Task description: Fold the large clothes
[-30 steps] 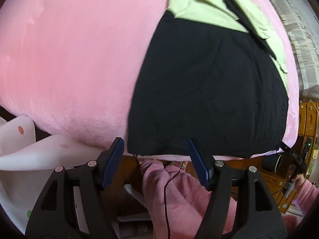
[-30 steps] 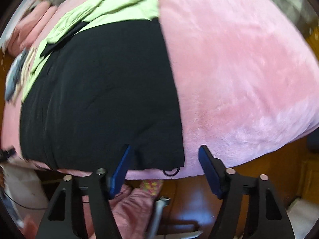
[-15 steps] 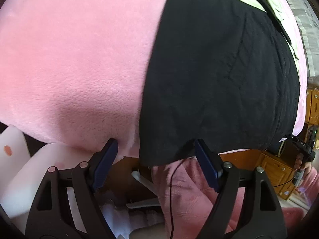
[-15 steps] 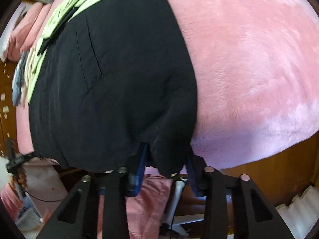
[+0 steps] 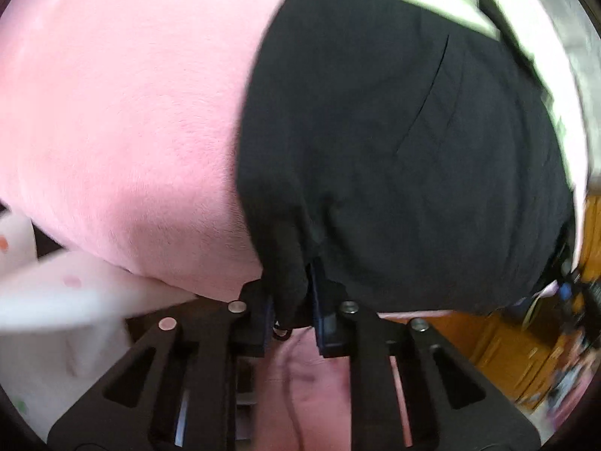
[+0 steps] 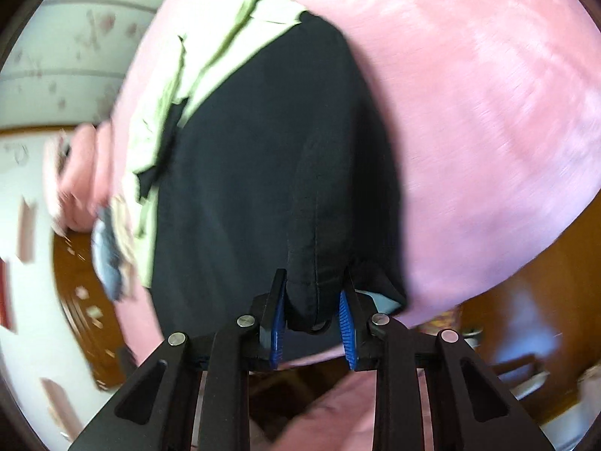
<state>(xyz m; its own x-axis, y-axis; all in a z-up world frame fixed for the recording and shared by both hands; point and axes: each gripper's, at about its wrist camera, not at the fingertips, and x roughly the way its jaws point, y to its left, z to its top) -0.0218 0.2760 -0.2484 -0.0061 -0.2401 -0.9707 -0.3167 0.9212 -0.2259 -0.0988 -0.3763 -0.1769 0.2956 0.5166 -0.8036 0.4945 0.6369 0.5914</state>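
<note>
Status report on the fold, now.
Left gripper just closed, shut on black garment hem. Right gripper just closed on the same hem. Nothing blocking on pink blanket.

A black garment [image 5: 394,158] is spread on a plain pink blanket [image 5: 124,112]; faint diamond quilting is seen beside its pocket seam. Pale green cloth [image 6: 210,60] with black strips across it is seen at the garment's far end. Blue pads [image 6: 347,323] are carried on black gripper fingers. White bedding [image 5: 56,293] is dotted with pink and orange. Pink sleeves [image 5: 300,387] are worn. Wooden furniture [image 5: 507,353] is orange-brown. A pale wall [image 6: 64,37] is marked with small pinkish motifs.
</note>
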